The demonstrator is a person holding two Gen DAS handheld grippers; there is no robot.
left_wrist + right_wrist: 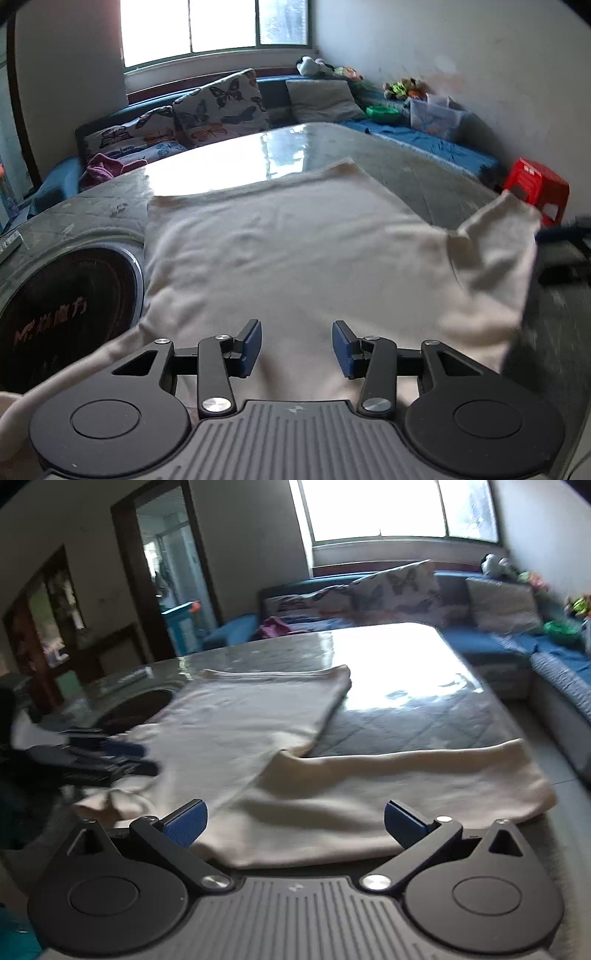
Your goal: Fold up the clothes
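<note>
A cream long-sleeved garment (295, 243) lies spread on the quilted grey table (436, 173). One sleeve (498, 240) reaches out to the right in the left wrist view. My left gripper (297, 349) is open and empty, just above the garment's near part. In the right wrist view the garment's body (251, 716) lies left and a sleeve (399, 786) stretches right toward the table edge. My right gripper (295, 823) is open wide and empty, over the sleeve's near edge. The left gripper (122, 757) shows blurred at the left of that view, over the garment.
A round black hotplate (70, 295) is set into the table left of the garment. A blue sofa with butterfly cushions (218, 107) runs behind the table. A red stool (535, 188) stands at the right. A doorway (170, 572) opens at the back left.
</note>
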